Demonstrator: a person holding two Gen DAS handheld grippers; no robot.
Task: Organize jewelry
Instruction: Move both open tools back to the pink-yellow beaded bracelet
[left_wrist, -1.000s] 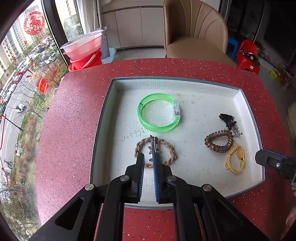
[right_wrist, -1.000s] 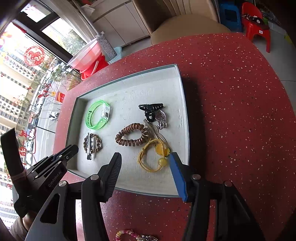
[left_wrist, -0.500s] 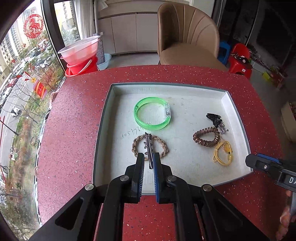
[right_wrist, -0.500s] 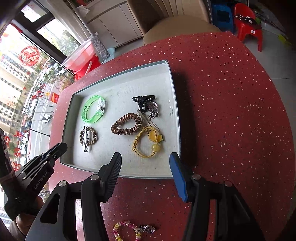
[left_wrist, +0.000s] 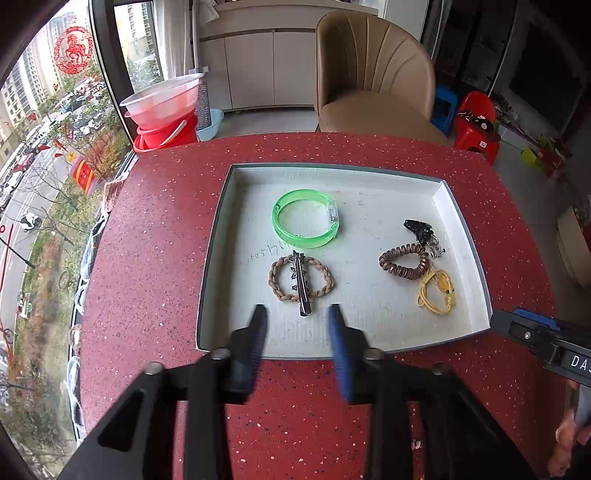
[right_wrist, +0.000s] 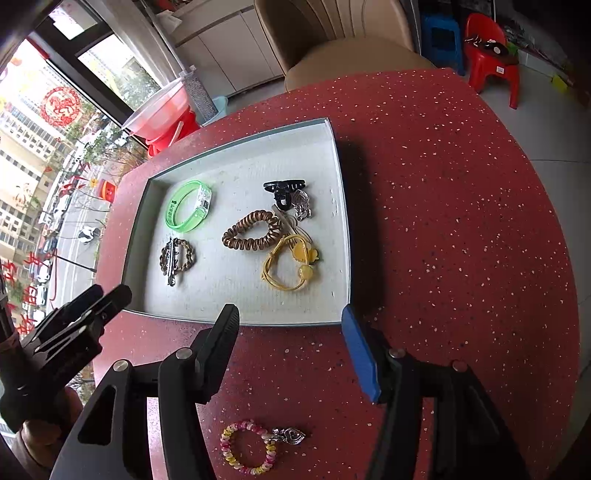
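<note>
Jewelry lies mostly inside one shallow grey tray (left_wrist: 216, 258) on a red speckled table (left_wrist: 147, 258). Six pieces can be counted in the tray. At its left side sit one green bangle (left_wrist: 306, 218) and, nearer the camera, one braided bracelet (left_wrist: 300, 277) with one metal hair clip (left_wrist: 302, 284) lying across it. At the right side is a loose cluster: one black claw clip (right_wrist: 284, 188) farthest back with a small silvery charm touching it, one brown coil hair tie (right_wrist: 253, 230) beside it, and one yellow cord bracelet (right_wrist: 290, 264) with beads nearest the front; these pieces touch or overlap one another.

One further piece, a pink and yellow beaded bracelet (right_wrist: 248, 446) with a heart charm, lies on the bare table outside the tray, under the right gripper.

The left gripper (left_wrist: 297, 323) hovers over the tray's near edge, its jaws spread apart and empty, with the hair clip's end just ahead of them. The right gripper (right_wrist: 290, 321) hangs at the tray's front right corner, jaws spread wide, holding nothing.

Behind the table stand one beige armchair (left_wrist: 373, 85), one red bucket (left_wrist: 164, 134) with a basin on top, and one red stool (left_wrist: 476, 125).
</note>
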